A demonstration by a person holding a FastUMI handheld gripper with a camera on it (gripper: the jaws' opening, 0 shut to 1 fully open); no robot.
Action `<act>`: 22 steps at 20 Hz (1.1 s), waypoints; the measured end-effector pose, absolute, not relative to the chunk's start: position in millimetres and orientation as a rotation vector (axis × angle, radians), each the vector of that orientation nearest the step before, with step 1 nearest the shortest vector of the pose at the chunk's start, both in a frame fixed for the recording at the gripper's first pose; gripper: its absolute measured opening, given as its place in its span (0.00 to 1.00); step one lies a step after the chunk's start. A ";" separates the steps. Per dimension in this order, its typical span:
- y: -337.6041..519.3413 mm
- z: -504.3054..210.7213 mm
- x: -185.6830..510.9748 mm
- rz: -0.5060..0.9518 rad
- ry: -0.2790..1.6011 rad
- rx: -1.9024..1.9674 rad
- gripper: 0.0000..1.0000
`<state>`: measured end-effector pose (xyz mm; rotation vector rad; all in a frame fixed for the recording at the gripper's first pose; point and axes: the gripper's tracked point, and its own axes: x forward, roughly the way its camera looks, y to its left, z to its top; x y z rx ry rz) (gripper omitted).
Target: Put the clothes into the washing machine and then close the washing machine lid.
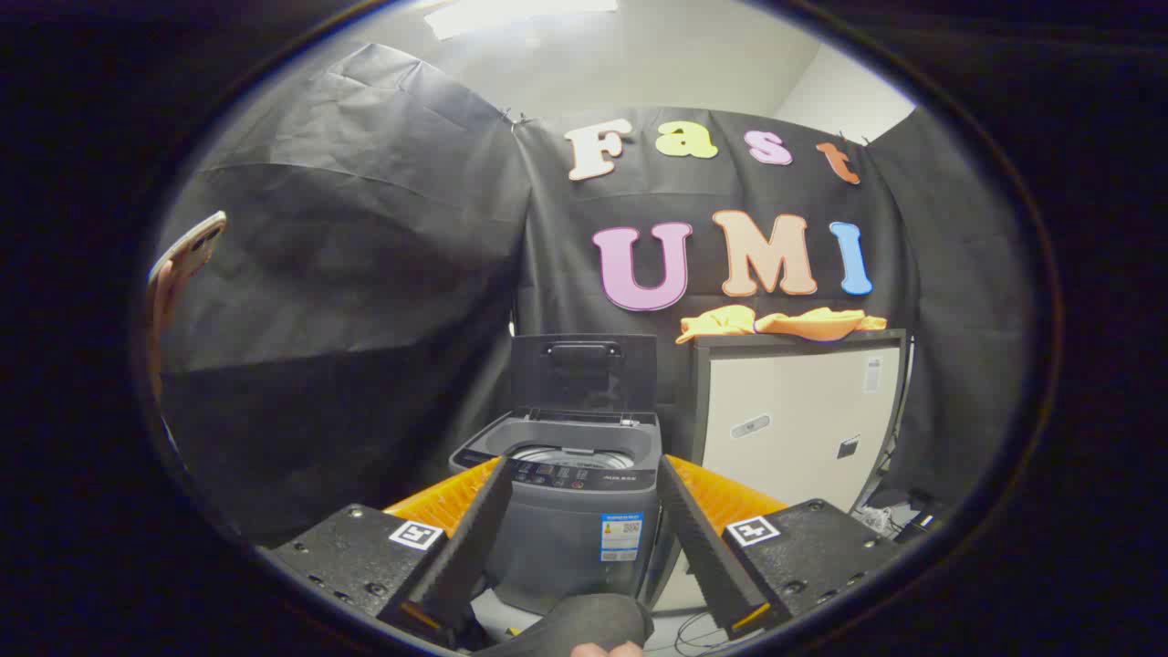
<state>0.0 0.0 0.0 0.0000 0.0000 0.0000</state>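
A grey top-loading washing machine (577, 511) stands beyond my fingers, its lid (584, 372) raised upright at the back and the drum opening (570, 453) showing. An orange garment (783, 323) lies crumpled on top of a white cabinet (794, 420) to the right of the machine. My gripper (580, 476) is open, its two black fingers (470, 538) spread wide apart with the machine's front seen between them and nothing held. The gripper is well back from both the machine and the garment.
Black cloth walls close in the booth behind and to the left. A phone (187, 255) on a holder sits at the far left. Cables and small items (890, 516) lie on the floor right of the cabinet. A dark sleeve and fingertips (584, 630) show below the fingers.
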 end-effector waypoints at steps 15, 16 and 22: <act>0.5 -2.6 -0.5 -0.001 0.001 0.008 0.97; 0.8 -2.6 -0.8 -0.001 0.003 0.008 0.97; 1.9 -4.9 -0.2 0.000 0.008 0.007 0.97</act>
